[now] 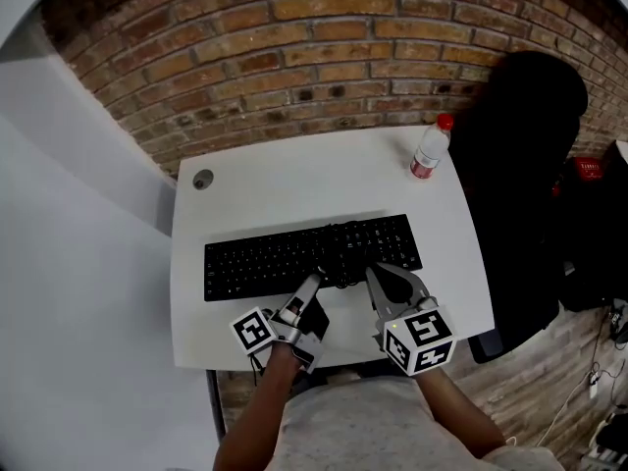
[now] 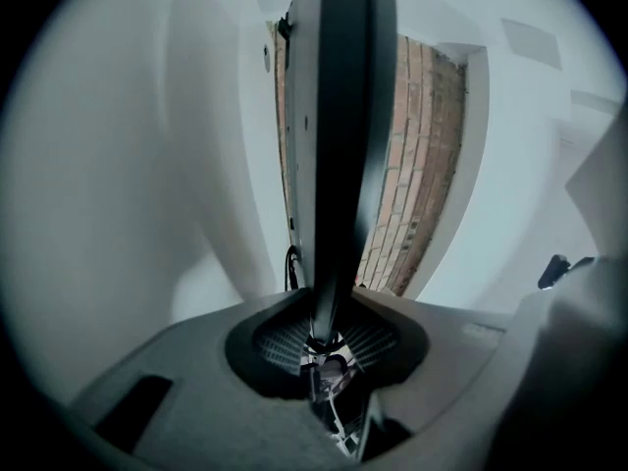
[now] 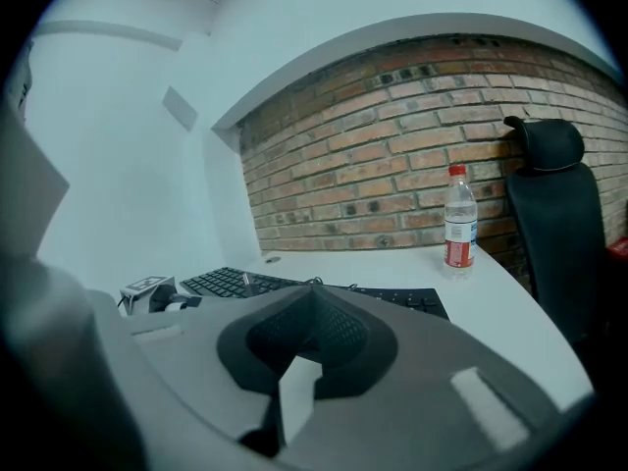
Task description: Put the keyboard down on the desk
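Behind the far edge of the white rectangular desk point(image 1: 294, 180), red-brown brick wall point(image 1: 294, 57); along the desk's left side, plain white wall point(image 1: 78, 263); just beside the desk's right edge, black high-backed office chair point(image 1: 520, 155); near the desk's far right corner, clear plastic bottle point(image 1: 429, 151) with red cap and red label, upright; near the desk's far left corner, small round grey cable grommet point(image 1: 203, 179) set into the top; both well apart from the black full-size computer keyboard point(image 1: 265, 259).

On the desk's near half, keyboard lying flat, keys up, long side parallel to the desk's near edge; matte black all over, number pad at the end toward the desk's right edge.

Over the desk's near edge, left gripper point(image 1: 316, 279) turned on its side, jaws pinched on the keyboard's near rim, the dark slab seen edge-on between them in the left gripper view; just beside it, toward the desk's right edge, right gripper point(image 1: 376, 275) held upright, jaws pressed together with nothing between, tips at the keyboard's near rim, contact not clear; black-and-white marker cubes point(image 1: 253, 330) of both grippers out past the desk's near edge.
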Motion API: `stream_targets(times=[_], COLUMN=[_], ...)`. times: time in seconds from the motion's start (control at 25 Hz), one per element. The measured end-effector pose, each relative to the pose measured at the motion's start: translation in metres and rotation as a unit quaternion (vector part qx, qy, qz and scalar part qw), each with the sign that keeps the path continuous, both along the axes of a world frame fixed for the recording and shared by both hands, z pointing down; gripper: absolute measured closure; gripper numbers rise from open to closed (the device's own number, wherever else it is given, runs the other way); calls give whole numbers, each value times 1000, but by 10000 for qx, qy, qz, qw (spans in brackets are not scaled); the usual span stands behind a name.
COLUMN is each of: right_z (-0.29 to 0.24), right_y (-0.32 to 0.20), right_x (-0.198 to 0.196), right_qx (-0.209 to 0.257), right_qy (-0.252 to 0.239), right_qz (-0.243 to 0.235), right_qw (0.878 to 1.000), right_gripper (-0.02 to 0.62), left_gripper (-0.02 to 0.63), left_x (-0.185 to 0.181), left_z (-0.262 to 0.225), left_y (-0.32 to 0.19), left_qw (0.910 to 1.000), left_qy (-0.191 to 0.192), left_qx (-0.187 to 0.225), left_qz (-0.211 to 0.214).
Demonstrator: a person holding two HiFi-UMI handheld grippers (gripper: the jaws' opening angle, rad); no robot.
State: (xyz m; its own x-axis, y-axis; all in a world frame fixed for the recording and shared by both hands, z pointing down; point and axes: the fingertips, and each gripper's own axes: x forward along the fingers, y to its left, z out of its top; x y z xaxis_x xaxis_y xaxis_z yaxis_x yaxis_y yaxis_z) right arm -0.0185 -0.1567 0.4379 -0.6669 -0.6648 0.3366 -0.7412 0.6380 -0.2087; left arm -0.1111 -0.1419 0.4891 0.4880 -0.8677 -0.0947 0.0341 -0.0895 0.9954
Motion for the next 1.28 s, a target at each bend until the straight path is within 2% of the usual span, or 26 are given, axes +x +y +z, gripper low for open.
stream_targets(times=[0.44, 0.92, 1.2, 1.28], right_z=[15, 29, 28, 28], right_y=[10, 18, 20, 21], right_x=[-3, -14, -19, -19], right_qx=[-198, -418, -408, -402], right_qy=[130, 144, 123, 119], right_qz=[580, 832, 879, 903], right_qw=[9980, 9956, 9952, 9950], right_gripper=[586, 586, 586, 586], left_gripper=[526, 520, 528, 509], left_x=[-10, -17, -18, -19], left_z=[27, 45, 55, 57], left_y=[-10, -17, -14, -14], left_qw=[9984, 9960, 9937, 9930], left_qy=[233, 124, 169, 219], left_qx=[-364, -697, -1011, -1109], left_qz=[356, 541, 449, 349])
